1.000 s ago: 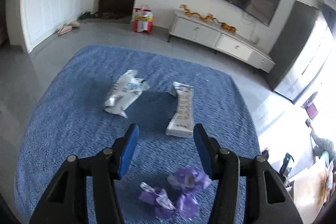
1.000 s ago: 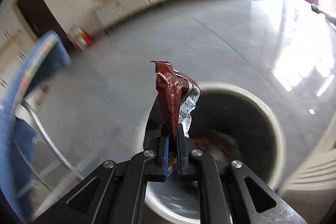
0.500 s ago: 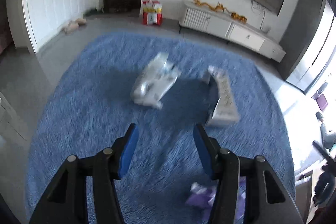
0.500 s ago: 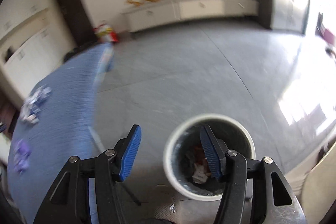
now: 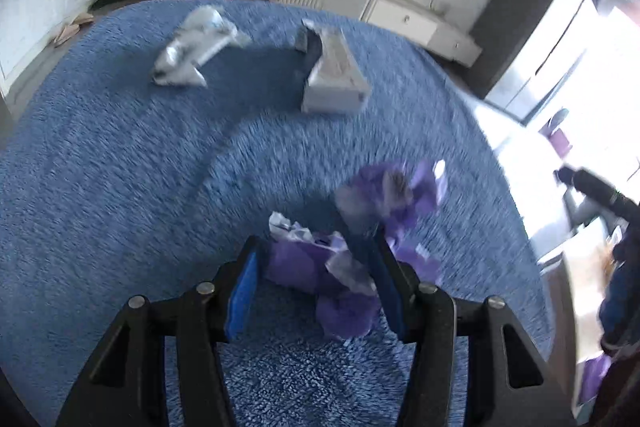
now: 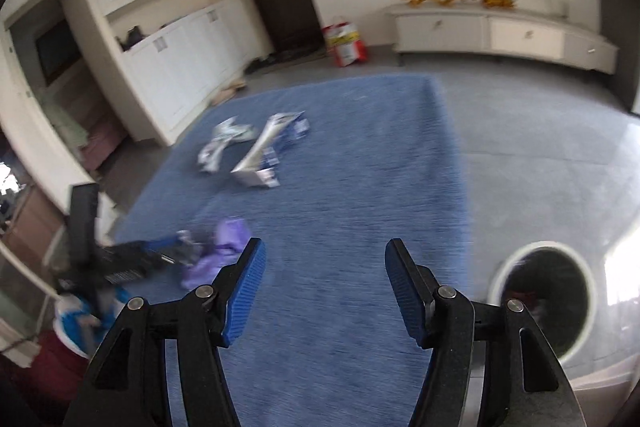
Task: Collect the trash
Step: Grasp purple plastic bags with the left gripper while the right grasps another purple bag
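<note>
Key relation: we find the purple wrapper clump (image 5: 352, 259) directly ahead of the left hand-held gripper (image 5: 316, 291), partly between its blue pads; rest of clump spreads fwd and to the picture's right.
Clump axis: we judge it runs obliquely, from near the left pad up toward the far right. Blur prevents a firmer call.
Left hand-held gripper state: jaws parted, pads not pressing on the clump as far as we can see; nothing gripped.
Right hand-held gripper (image 6: 324, 291) state: its jaws have just been opening and now stand wide apart, nothing between them.
Nearer hand: left, clearly. In the right wrist view the clump sits off to the left of the right hand-held gripper, beside the left tool.
Surface: blue rug (image 5: 100, 187); clump lies on it, near edge.
Other trash: silver wrapper (image 5: 192, 47) and white carton (image 5: 336, 75), side by side but apart, well beyond the clump.
Bin (image 6: 544, 299): on the floor off the rug's edge, to the right of the right hand-held gripper; holds some trash already.
Next move, our judgement: left closes on clump; approx. centring needed first, as much of it lies beyond the right pad.
</note>
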